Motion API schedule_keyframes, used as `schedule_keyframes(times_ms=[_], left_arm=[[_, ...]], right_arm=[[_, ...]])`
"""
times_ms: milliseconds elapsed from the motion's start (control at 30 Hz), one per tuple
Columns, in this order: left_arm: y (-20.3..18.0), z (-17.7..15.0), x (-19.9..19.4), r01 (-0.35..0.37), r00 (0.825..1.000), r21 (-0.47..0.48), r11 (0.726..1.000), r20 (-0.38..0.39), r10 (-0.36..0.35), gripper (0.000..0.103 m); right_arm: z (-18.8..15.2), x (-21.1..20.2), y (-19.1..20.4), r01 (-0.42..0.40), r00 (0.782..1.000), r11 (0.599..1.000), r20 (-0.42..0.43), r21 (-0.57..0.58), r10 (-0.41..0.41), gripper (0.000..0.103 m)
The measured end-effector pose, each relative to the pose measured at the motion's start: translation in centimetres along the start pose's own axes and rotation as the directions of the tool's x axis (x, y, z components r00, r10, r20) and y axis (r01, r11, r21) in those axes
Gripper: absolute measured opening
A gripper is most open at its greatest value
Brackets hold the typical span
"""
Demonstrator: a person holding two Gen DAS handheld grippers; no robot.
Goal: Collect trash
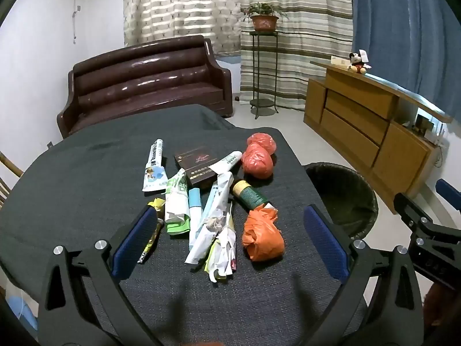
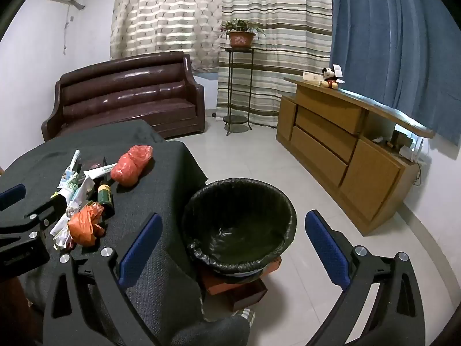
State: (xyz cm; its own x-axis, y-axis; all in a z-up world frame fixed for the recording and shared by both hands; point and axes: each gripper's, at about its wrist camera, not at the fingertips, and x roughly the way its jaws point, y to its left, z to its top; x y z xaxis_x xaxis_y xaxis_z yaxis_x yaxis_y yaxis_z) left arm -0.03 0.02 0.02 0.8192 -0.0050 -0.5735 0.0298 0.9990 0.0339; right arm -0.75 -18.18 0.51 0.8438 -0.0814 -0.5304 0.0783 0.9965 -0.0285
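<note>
A heap of trash lies on the dark-clothed table: crumpled paper wrappers, an orange plastic bag, two red bags, a green bottle, a dark box and a toothpaste tube. My left gripper hangs open just above the near side of the heap, nothing between its blue pads. My right gripper is open over the black-lined bin beside the table, empty. The orange bag shows at the left of the right wrist view.
A brown sofa stands behind the table. A wooden cabinet runs along the right wall, a plant stand by the curtains. The bin rests on a small red-brown stool. Tiled floor lies between table and cabinet.
</note>
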Motion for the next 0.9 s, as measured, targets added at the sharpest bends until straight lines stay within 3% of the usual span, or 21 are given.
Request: schedule_keyframes(times_ms=[900], left_arm=[[0.2, 0.5, -0.6, -0.009, 1.000, 0.008, 1.000, 0.004, 0.009, 0.099]], right_arm=[[0.0, 0.1, 0.0, -0.002, 1.000, 1.000, -0.004, 0.001, 0.002, 0.097]])
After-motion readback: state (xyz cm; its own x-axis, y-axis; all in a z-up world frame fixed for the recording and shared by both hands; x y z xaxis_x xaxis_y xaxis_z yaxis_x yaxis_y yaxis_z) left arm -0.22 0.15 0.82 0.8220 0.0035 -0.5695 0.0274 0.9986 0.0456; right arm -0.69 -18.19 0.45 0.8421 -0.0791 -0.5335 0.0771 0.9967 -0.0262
